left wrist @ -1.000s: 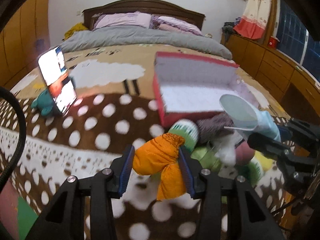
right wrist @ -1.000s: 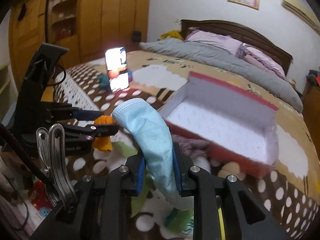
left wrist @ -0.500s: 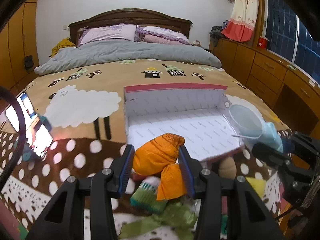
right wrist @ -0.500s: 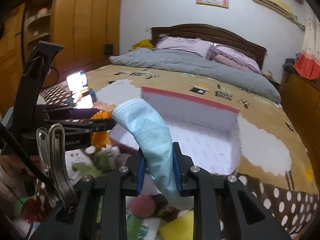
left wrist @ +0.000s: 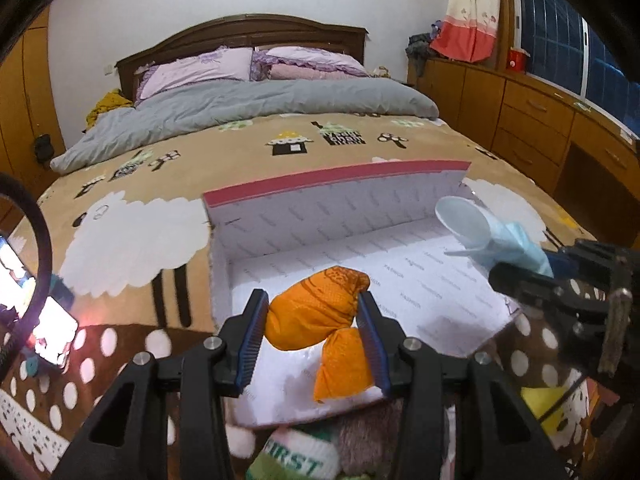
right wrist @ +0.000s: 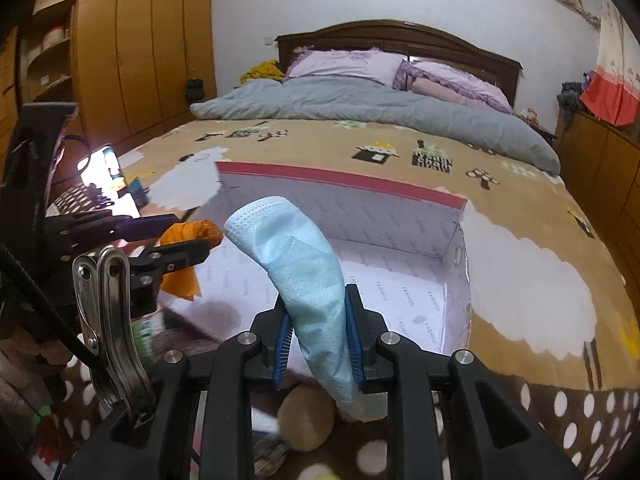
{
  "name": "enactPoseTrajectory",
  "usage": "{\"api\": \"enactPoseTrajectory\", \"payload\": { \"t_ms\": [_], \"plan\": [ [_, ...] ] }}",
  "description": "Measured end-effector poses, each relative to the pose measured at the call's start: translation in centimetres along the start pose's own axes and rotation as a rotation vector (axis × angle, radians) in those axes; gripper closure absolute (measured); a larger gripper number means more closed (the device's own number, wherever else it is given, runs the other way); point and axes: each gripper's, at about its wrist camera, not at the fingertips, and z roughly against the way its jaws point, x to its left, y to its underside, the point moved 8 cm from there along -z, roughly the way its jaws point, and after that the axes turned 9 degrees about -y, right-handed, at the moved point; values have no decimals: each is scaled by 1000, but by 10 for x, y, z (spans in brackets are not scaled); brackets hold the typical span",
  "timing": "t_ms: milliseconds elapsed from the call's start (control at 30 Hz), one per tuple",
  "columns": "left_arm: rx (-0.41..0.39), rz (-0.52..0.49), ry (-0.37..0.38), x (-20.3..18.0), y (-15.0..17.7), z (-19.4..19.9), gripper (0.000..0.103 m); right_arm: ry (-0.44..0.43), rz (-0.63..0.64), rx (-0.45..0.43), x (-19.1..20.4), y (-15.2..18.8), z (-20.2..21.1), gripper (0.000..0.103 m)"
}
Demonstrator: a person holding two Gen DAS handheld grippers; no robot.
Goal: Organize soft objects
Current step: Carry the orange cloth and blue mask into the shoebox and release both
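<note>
My left gripper (left wrist: 314,334) is shut on an orange cloth pouch (left wrist: 316,316), held over the near part of a shallow white box with a pink rim (left wrist: 336,178) lying on the bed. The same pouch (right wrist: 188,236) shows at the left of the right wrist view, between the left gripper's black fingers (right wrist: 176,254). My right gripper (right wrist: 317,326) is shut on a rolled light-blue face mask (right wrist: 300,264) that sticks up above the box's near side; that mask (left wrist: 492,236) appears at the right in the left wrist view.
Several soft items lie in a heap below the grippers: a green-and-white knit piece (left wrist: 298,454), a tan ball (right wrist: 306,416), a yellow sponge (left wrist: 546,404). A lit phone (right wrist: 102,168) stands on the blanket at the left. Wooden drawers (left wrist: 532,120) line the right wall.
Both grippers have carried their loads forward from above the heap to over the white box, which now looks larger and nearer. The phone has slid toward the left edge of view.
</note>
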Motion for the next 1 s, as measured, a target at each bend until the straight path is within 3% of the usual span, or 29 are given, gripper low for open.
{"api": "enactPoseTrajectory", "payload": {
  "t_ms": [333, 567, 900, 1000],
  "plan": [
    [35, -21, 6, -6, -1, -47, 55, 30, -93, 64, -38, 15, -32, 78],
    [59, -26, -40, 4, -4, -81, 55, 26, -178, 94, -46, 33, -44, 78],
    [52, -58, -54, 7, -13, -94, 55, 47, -187, 99, -38, 38, -45, 78],
    [61, -52, -41, 5, -12, -92, 50, 43, -191, 94, -40, 34, -44, 78]
  ]
}}
